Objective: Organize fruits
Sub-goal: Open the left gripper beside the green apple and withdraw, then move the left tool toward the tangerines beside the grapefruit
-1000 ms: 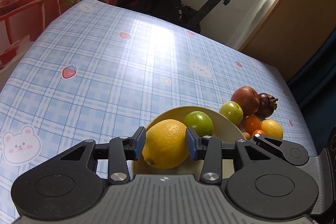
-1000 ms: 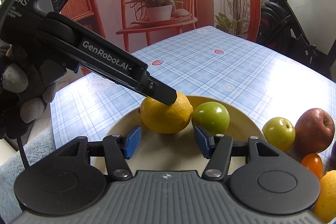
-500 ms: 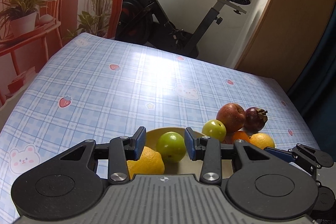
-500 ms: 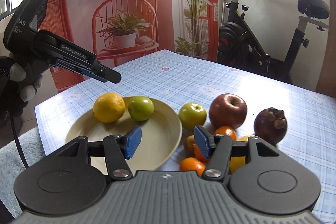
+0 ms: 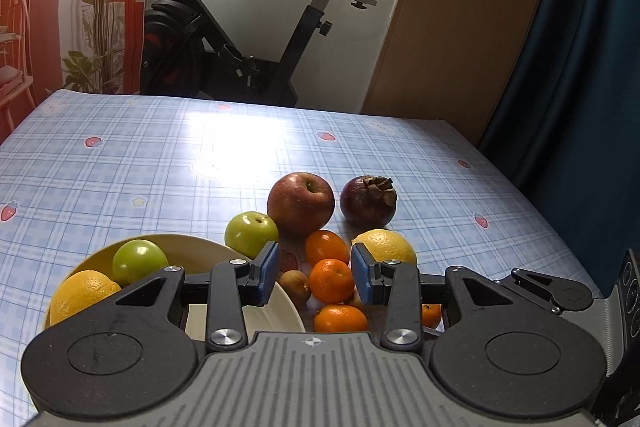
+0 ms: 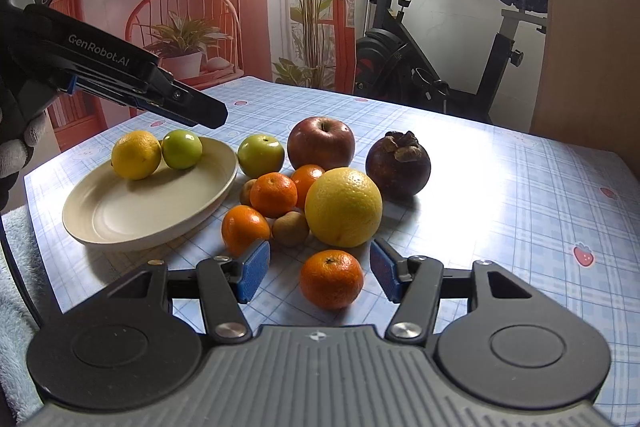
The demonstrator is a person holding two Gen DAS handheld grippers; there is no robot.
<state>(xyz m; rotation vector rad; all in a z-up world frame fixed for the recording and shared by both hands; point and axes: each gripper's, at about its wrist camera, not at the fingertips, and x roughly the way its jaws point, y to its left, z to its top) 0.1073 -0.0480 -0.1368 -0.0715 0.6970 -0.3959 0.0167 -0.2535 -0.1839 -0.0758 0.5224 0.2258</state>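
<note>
Both grippers, left (image 5: 315, 271) and right (image 6: 316, 273), are hanging open and empty, so we are centring the right on the small orange mandarin (image 6: 331, 278) before closing.

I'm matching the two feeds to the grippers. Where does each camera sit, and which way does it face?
Left wrist: on the left gripper, facing across the table over the fruit pile toward the exercise bike; its own open fingers show.
Right wrist: on the right gripper, facing the plate and pile; the left gripper and a gloved hand show.
Both see the red apple, plate and bike.
</note>
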